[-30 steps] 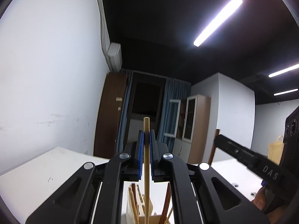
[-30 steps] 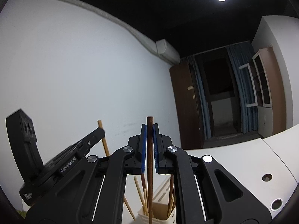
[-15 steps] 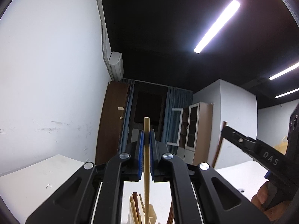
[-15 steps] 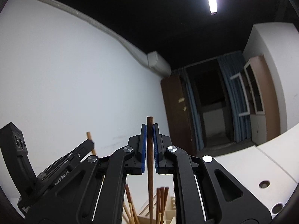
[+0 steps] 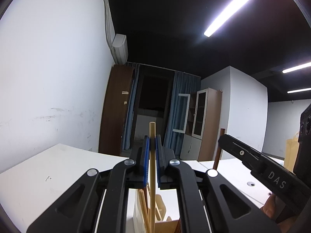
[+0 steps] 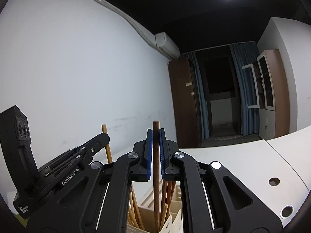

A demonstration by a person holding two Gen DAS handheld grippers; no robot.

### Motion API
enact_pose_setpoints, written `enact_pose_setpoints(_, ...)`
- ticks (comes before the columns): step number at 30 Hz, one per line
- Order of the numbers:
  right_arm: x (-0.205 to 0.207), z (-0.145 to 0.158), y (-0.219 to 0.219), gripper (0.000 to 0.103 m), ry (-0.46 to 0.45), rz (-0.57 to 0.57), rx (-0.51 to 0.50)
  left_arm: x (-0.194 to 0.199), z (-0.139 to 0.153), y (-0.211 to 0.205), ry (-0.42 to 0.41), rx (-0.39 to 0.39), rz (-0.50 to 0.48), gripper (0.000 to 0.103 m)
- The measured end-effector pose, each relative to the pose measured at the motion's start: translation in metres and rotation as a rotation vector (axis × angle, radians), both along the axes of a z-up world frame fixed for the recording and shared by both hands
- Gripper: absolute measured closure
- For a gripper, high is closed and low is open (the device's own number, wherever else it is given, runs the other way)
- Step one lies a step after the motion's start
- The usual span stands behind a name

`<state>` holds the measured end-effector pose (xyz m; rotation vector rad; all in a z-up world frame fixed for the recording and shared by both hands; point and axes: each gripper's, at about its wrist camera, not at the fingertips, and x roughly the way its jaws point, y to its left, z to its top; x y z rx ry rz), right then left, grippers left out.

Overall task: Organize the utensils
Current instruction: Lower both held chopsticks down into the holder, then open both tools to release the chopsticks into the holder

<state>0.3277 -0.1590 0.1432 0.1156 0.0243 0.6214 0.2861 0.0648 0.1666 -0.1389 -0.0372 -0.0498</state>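
My left gripper (image 5: 152, 141) is shut on a light wooden chopstick (image 5: 152, 174) held upright over a cream slotted utensil holder (image 5: 140, 211) with several chopsticks in it. My right gripper (image 6: 155, 136) is shut on a dark brown chopstick (image 6: 155, 174), upright over the same holder (image 6: 175, 221), which holds several light and dark chopsticks. The right gripper shows at the right of the left wrist view (image 5: 258, 163), and the left gripper with its light chopstick shows at the left of the right wrist view (image 6: 58, 170).
The holder stands on a white table (image 5: 48, 174) beside a white wall (image 6: 77, 68). The table has round cable holes (image 6: 274, 182). A brown cabinet (image 5: 116, 112), curtains and a glass-door cupboard (image 5: 206, 124) stand at the far end.
Both grippers tilted up half a second ago and have tilted back down. The holder and table fill more of both views. Each still holds its chopstick.
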Motion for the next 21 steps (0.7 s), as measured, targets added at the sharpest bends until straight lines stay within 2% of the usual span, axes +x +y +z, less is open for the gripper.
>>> enact_pose_setpoints(21, 0.002, -0.022, 0.009, 0.096, 0.07, -0.02, -0.105, 0.005, -0.025, 0.002, 0.076, 0.024, -0.026, 0.097)
